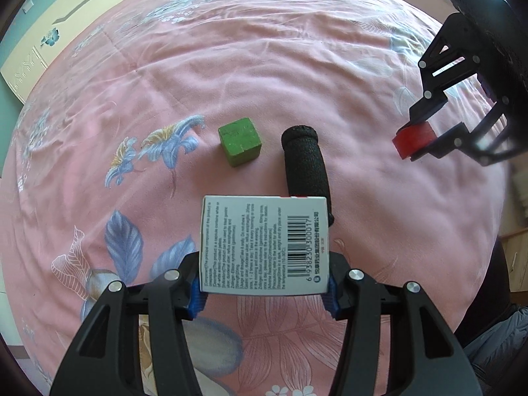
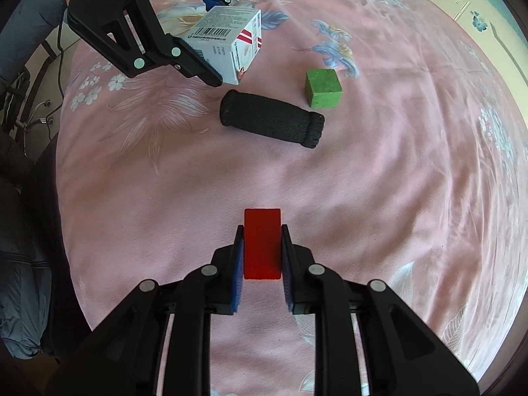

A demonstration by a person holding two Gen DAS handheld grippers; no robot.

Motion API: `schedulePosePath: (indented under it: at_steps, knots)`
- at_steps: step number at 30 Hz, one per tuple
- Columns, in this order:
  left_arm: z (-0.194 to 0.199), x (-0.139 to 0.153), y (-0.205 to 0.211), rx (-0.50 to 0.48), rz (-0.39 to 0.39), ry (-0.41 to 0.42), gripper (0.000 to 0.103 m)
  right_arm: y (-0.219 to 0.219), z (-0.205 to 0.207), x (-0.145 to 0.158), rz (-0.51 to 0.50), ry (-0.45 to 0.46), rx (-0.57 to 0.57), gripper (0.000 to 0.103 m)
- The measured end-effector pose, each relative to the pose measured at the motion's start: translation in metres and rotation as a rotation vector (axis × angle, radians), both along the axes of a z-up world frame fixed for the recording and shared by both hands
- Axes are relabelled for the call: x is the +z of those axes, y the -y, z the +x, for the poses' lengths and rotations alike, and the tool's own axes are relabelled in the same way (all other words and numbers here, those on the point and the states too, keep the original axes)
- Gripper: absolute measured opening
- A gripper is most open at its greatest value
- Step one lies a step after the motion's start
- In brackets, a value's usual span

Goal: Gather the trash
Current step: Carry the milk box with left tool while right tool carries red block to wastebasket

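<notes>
My left gripper [image 1: 264,293] is shut on a white medicine box [image 1: 264,247] with a barcode and holds it above the pink bedspread [image 1: 231,82]. The same box shows in the right wrist view [image 2: 227,43], clamped in the left gripper [image 2: 204,33]. My right gripper [image 2: 262,257] is shut on a red block [image 2: 262,244]; it also shows in the left wrist view [image 1: 419,138] with the red block [image 1: 414,138]. A black foam tube [image 1: 305,165] [image 2: 272,118] and a green cube [image 1: 240,142] [image 2: 323,87] lie on the bed between the grippers.
The bedspread has blue flower prints [image 1: 165,145]. A cream wardrobe [image 1: 43,33] stands beyond the bed. Dark clothing and cables [image 2: 26,99] lie off the bed's left side in the right wrist view.
</notes>
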State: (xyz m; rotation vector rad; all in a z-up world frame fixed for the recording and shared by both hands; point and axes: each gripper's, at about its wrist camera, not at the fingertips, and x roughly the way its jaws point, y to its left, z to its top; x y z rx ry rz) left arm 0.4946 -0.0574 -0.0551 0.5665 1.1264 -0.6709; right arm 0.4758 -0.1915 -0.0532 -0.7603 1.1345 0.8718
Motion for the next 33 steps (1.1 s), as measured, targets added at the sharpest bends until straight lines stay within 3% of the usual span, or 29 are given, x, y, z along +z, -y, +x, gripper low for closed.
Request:
schedulePosePath:
  at_steps: [16,33]
  knots:
    - [-0.093,0.021,-0.003,-0.092,0.051,0.047,0.056,-0.008,-0.107,0.038,-0.026,0.051,0.053,0.021]
    - [-0.217,0.026,0.006,-0.211,0.087,0.085,0.056,-0.032,-0.237,0.053,-0.061,0.125,0.11,0.021]
